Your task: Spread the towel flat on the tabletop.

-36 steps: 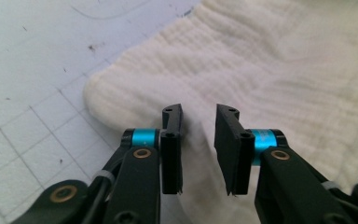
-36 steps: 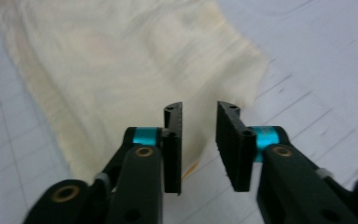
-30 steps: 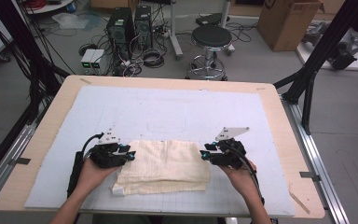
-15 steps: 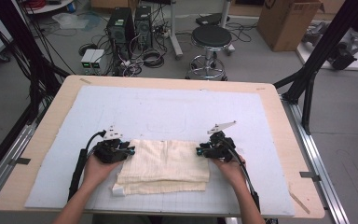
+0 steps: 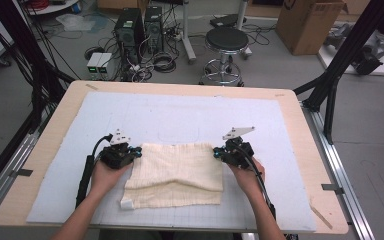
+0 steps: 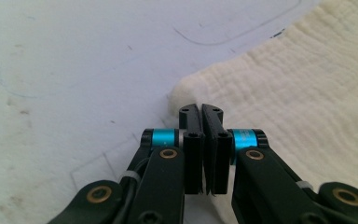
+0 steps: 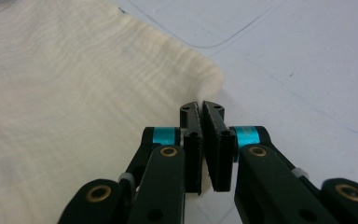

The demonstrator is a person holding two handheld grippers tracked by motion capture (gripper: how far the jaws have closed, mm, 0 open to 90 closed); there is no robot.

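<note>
**At the far corners: both grippers pinched on the cloth**

Between the left gripper jaws there's barely a gap, and its tips sit right on the cloth at its far left corner, so I'd say it's clenched on that corner. Same on the other side: the right gripper is clamped down at the far right corner, with the fabric edge tucked under the tips.

The cloth itself is a cream, crinkly folded piece lying flat on the pale mat covering the surface, near the person's edge. It looks light and floppy, no stiffness at all, so it'll sag in the middle when lifted. Corners are the right spot to grab; keep both pulled apart so it stays taut.
</note>
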